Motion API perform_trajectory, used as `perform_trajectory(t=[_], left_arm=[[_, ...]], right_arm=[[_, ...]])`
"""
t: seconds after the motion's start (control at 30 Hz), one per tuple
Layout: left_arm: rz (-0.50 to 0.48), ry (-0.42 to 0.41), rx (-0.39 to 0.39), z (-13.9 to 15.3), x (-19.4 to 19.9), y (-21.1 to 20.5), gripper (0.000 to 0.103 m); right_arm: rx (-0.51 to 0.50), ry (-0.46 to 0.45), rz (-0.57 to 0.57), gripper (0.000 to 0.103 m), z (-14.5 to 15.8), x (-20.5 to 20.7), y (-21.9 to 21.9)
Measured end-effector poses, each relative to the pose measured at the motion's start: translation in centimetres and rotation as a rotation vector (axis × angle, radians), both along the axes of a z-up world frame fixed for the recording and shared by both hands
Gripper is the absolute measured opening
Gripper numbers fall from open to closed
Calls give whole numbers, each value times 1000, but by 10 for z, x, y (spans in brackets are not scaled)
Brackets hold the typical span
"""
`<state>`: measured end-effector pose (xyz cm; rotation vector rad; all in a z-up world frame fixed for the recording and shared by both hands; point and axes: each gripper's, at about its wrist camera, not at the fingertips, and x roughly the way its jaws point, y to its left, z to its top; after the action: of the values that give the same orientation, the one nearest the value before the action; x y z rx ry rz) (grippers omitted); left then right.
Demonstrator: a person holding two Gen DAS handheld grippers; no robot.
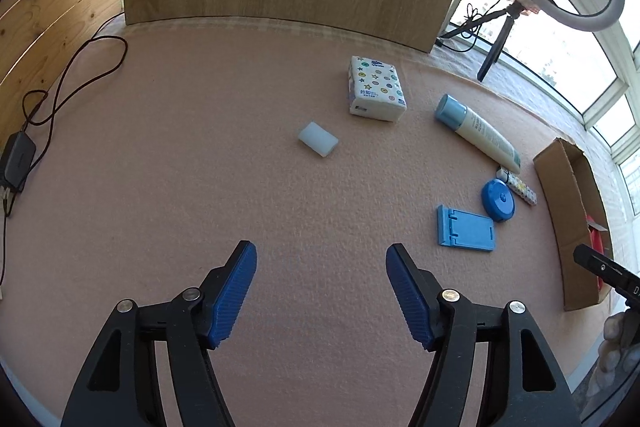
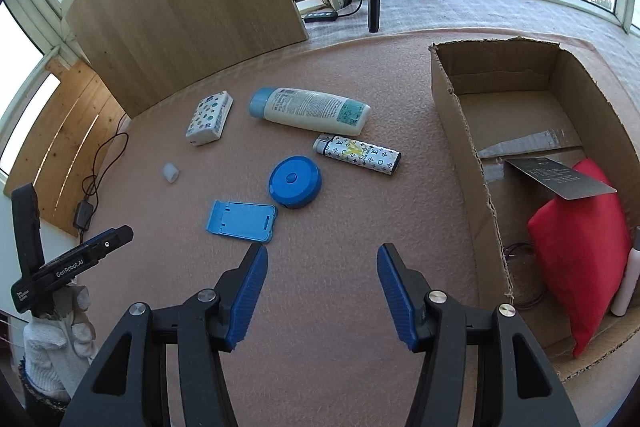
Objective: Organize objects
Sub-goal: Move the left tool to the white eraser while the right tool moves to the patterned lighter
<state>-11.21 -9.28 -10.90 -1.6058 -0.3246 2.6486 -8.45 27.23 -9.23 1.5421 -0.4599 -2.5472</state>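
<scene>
We hold the left gripper [image 1: 321,259] and the right gripper [image 2: 322,261] over the pink felt mat [image 1: 200,167], both with fingers spread wide and nothing between them. Taking the cardboard box [image 2: 460,131] as our landmark, a red pouch [image 2: 576,247] and a dark card [image 2: 560,177] lie inside it. Left of the box lie a patterned lighter [image 2: 357,153], a lotion bottle [image 2: 310,106], a blue round case [image 2: 295,181], a blue phone stand [image 2: 242,221], a tissue pack [image 2: 209,118] and, farthest away, a small white block [image 2: 171,172].

Blue round case [image 2: 295,181], monogram-patterned lighter [image 2: 357,153], red pouch [image 2: 580,251].
</scene>
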Motion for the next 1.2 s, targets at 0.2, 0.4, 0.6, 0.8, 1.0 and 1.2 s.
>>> perform_trajectory(t=[0.2, 0.4, 0.6, 0.8, 1.0, 1.2], left_arm=[[26, -3, 14, -5, -17, -14, 71], [34, 1, 24, -6, -43, -19, 71], [28, -3, 34, -9, -69, -15, 71], [42, -28, 47, -23, -88, -17, 71], [59, -41, 52, -33, -95, -20, 70], [67, -44, 61, -36, -98, -25, 70]], right_arm=[[-28, -17, -25, 53, -4, -13, 1], [-46, -22, -24, 53, -1, -32, -1], [-43, -40, 8, 53, -3, -59, -10], [-33, -76, 29, 53, -17, -82, -20], [-111, -119, 42, 53, -29, -87, -26], [-111, -151, 52, 53, -37, -92, -38]])
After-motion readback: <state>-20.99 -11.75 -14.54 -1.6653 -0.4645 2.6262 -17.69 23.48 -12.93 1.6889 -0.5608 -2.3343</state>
